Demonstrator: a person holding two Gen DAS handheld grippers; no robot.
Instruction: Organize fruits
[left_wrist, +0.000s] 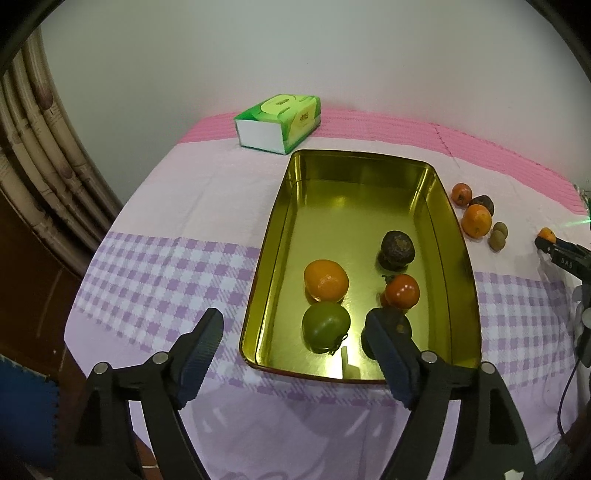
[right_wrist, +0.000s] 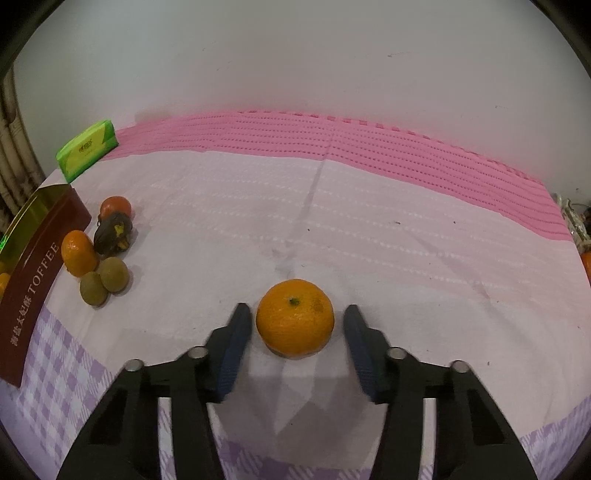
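Left wrist view: the left gripper hangs above the near end of the gold rectangular metal tin, its jaws wide apart and holding nothing. Just past its right finger a dark round fruit lies partly hidden inside the tin. Beside it sits a green round fruit, touching an orange mandarin behind it. A red-orange tomato-like fruit and a dark wrinkled fruit lie further in, toward the tin's right wall. The tin rests on a lilac checked tablecloth. A green tissue box stands near the far edge of the table.

In the right wrist view, the right gripper brackets a round orange fruit on the cloth; its jaws stand narrow, just beside the peel on either side with slim gaps showing, so no grip. Toward the left edge, beside the tin's maroon outer wall, lies a cluster of loose fruit.
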